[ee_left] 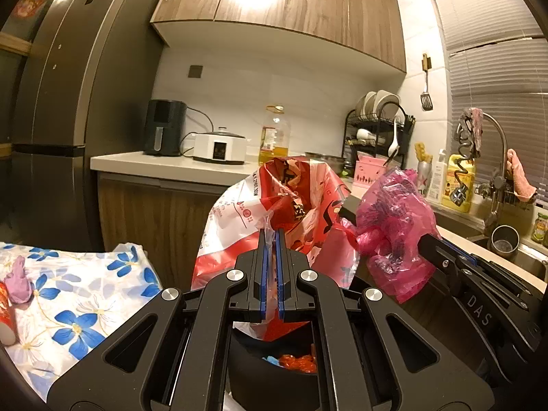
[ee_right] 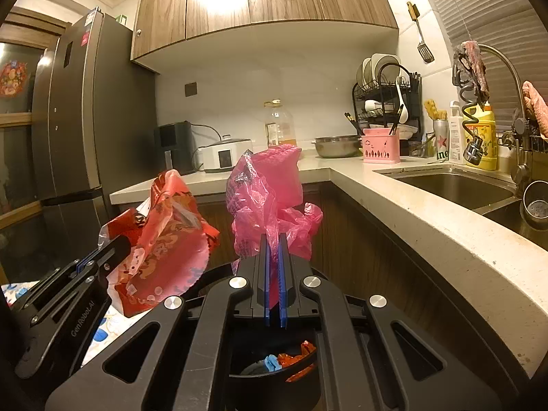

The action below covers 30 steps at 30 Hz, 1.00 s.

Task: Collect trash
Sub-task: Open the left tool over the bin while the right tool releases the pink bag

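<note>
Red-and-white plastic bag [ee_left: 291, 205]: pinched in my left gripper [ee_left: 271, 239], blue pads pressed together on a fold of its film. It stands crumpled above the fingers, directly over the black bin [ee_right: 274, 373].

Pink plastic bag [ee_right: 270, 202]: pinched in my right gripper [ee_right: 273, 243], jaws likewise pressed together on the film. It hangs above the bin too, just right of the red-and-white bag; in the left wrist view their edges look touching or nearly so, cannot tell which.

Bin: open mouth below both grippers, orange and blue scraps [ee_right: 291, 359] visible inside. Its rim is largely hidden by my own linkages.

Right of the bin: the countertop [ee_right: 428, 219], its front edge running close alongside my right gripper toward the sink [ee_right: 455, 188].

Left of the bin: a surface with a blue-flower cloth [ee_left: 78, 294], cloth edge hanging near.

Beyond the bin: wooden cabinet fronts [ee_left: 150, 219] under the counter, with open air between them and the bags. Refrigerator [ee_left: 75, 109] stands far left.
</note>
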Tool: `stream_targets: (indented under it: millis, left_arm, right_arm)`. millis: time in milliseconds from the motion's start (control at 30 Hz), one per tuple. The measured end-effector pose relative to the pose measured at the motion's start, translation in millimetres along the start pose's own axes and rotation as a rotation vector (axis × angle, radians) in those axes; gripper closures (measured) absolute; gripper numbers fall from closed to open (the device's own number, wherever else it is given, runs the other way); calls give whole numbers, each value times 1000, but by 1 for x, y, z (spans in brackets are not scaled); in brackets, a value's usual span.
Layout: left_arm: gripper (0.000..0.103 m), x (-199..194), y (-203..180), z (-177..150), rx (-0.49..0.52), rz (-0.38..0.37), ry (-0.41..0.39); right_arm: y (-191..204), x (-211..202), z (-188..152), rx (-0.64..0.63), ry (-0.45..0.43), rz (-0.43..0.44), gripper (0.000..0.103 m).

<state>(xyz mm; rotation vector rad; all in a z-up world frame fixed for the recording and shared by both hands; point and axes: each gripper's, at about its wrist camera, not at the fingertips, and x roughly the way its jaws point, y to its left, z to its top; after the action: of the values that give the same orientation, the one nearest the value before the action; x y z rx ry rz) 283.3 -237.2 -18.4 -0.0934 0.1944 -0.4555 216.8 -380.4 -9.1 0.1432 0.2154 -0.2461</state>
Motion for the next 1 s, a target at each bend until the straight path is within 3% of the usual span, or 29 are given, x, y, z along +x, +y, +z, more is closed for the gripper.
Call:
stream_targets:
  millis: [533, 600, 767, 867, 933, 1000]
  left_arm:
    - [99, 23, -6, -15, 14, -43, 48]
    - [98, 28, -7, -19, 13, -54, 68]
    - [95, 38, -10, -30, 30, -65, 115]
    - [83, 43, -8, -36, 31, -63, 146]
    - [63, 43, -5, -39, 22, -65, 149]
    - [55, 40, -2, -40, 12, -60, 145]
  right_arm:
    - [-4, 16, -7, 8, 27, 4, 97]
    - [-7, 19, -8, 16, 34, 6, 85]
    - [-16, 22, -10, 44, 47, 0, 75]
    - [-20, 20, -11, 54, 47, -12, 71]
    - [-22, 18, -12, 65, 49, -15, 68]
    - [-24, 16, -13, 71, 53, -23, 62]
